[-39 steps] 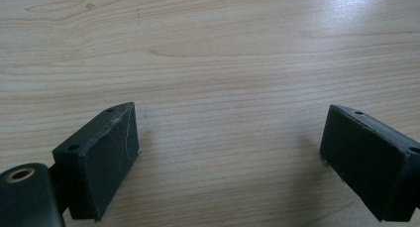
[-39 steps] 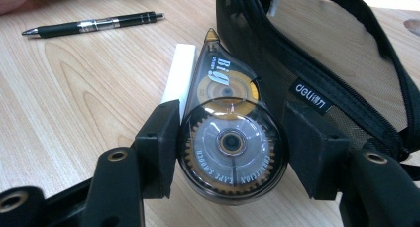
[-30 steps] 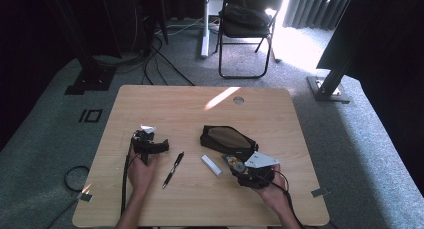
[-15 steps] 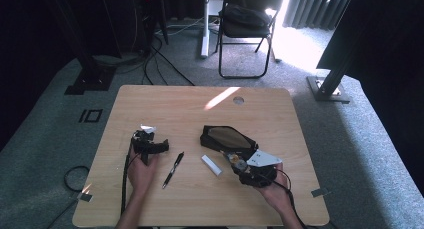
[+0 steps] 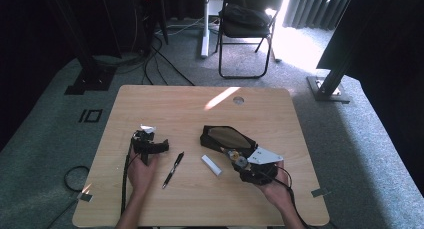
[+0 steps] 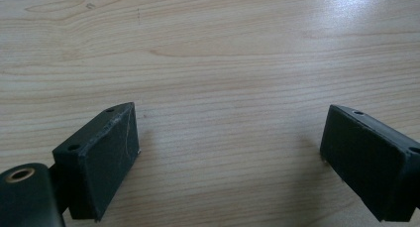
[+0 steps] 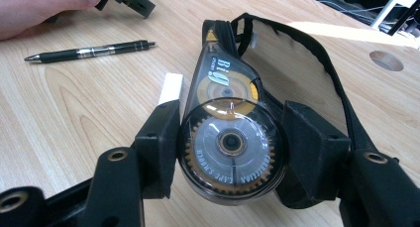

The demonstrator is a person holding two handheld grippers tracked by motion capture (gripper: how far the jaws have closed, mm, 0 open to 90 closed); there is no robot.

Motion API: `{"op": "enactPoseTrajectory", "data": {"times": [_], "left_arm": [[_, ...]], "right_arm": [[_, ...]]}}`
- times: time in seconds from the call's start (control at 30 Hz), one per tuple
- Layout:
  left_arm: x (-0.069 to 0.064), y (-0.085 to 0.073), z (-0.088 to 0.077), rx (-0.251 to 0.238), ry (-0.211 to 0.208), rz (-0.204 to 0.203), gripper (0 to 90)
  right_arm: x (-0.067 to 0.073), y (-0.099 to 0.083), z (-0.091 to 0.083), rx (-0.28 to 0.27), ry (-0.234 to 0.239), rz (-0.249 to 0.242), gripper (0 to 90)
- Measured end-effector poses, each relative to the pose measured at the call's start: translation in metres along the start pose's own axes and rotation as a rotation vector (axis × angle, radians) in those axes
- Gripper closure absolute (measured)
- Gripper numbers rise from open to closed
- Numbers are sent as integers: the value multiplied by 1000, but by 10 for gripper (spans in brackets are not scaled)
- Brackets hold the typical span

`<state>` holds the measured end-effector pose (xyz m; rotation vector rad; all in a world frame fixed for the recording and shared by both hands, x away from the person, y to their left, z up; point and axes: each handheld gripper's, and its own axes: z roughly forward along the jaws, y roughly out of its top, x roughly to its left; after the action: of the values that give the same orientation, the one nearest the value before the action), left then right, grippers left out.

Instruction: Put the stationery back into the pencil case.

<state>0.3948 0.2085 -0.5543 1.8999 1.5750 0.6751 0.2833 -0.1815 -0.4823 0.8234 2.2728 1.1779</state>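
The right tongs point(image 7: 228, 142) are clamped on the correction tape point(image 7: 230, 138), probably bound for the pouch point(image 7: 297, 53) at upper right; keep it level. The left tongs point(image 6: 233, 157) rest apart on the desk point(image 6: 223, 53).

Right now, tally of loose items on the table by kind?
Correction tape dispenser, held in the right gripper: 1
Pen: 1
White eraser-like block: 1
Black pouch: 1
Total: 4
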Motion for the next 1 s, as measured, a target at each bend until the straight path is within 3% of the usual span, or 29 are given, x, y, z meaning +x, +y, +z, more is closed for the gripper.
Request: {"op": "enactPoseTrajectory", "data": {"times": [1.0], "left_arm": [[0, 0, 0, 0, 0, 0, 83]], "right_arm": [[-16, 11, -1, -26, -41, 13, 417]]}}
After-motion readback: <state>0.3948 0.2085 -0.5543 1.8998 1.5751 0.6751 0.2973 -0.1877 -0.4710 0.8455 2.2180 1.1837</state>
